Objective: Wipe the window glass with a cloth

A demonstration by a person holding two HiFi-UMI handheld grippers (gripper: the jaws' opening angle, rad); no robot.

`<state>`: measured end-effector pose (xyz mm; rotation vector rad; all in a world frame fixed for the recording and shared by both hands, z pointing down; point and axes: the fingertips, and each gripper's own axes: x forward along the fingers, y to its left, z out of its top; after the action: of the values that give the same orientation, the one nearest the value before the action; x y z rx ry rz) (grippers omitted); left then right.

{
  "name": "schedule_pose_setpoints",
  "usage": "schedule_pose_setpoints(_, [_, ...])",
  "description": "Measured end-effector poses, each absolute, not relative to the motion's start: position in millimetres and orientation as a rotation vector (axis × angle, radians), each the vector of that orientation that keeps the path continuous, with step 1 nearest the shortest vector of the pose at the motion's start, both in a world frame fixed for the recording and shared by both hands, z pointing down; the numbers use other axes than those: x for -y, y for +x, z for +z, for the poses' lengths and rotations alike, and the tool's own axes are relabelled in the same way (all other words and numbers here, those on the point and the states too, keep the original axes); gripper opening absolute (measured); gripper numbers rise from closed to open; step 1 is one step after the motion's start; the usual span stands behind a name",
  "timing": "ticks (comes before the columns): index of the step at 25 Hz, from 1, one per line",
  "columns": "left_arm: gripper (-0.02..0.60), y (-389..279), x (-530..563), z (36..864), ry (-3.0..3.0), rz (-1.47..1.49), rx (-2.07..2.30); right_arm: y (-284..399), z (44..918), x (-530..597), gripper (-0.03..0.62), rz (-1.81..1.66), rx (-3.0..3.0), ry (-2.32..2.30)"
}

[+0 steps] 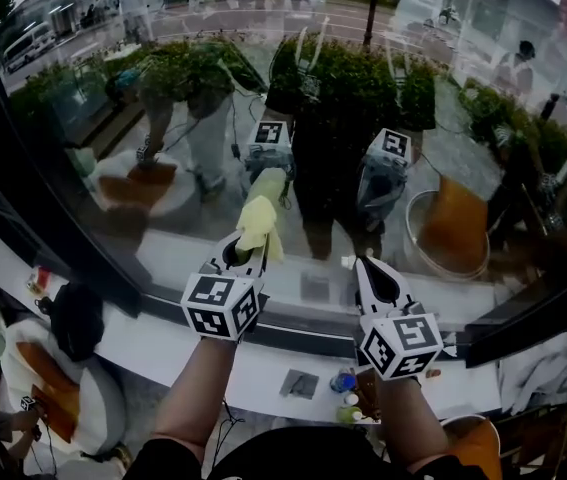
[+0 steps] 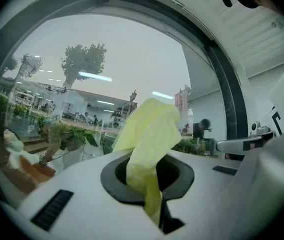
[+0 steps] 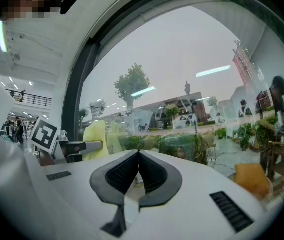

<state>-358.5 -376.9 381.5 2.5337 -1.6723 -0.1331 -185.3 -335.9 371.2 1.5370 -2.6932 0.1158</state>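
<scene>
Both bare forearms reach up from the bottom of the head view, side by side, each hand wrapped round a gripper aimed forward at the window glass (image 1: pixel 363 98).

The left gripper (image 1: pixel 246 253), just left of centre, has its jaws pinched on a yellow cloth (image 1: pixel 261 223). In the left gripper view the cloth (image 2: pixel 149 139) is caught low between the closed jaws, and its loose bulk stands up out of the left gripper (image 2: pixel 149 176) in a crumpled plume in the middle of the frame, with the glass (image 2: pixel 106 54) behind it. In the head view the cloth's upper end meets its own pale reflection on the pane, so it appears to touch the glass there.

The right gripper (image 1: pixel 365 273), just right of centre and level with the left, points at the glass without reaching it. In its own view the right gripper (image 3: pixel 137 155) has its jaw tips pressed together with nothing between them. The cloth (image 3: pixel 95 136) shows at the middle left of that view.

A white window sill (image 1: pixel 153 343) runs across the lower part of the head view beneath both grippers, and a curved black window frame (image 1: pixel 53 198) sweeps down the left side.
</scene>
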Motion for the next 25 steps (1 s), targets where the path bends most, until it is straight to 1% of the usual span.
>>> schedule_pose_setpoints(25, [0.023,-402,342,387,2.397,-0.168,1.835,-191,380,299,0.026,0.114,2.732,1.500])
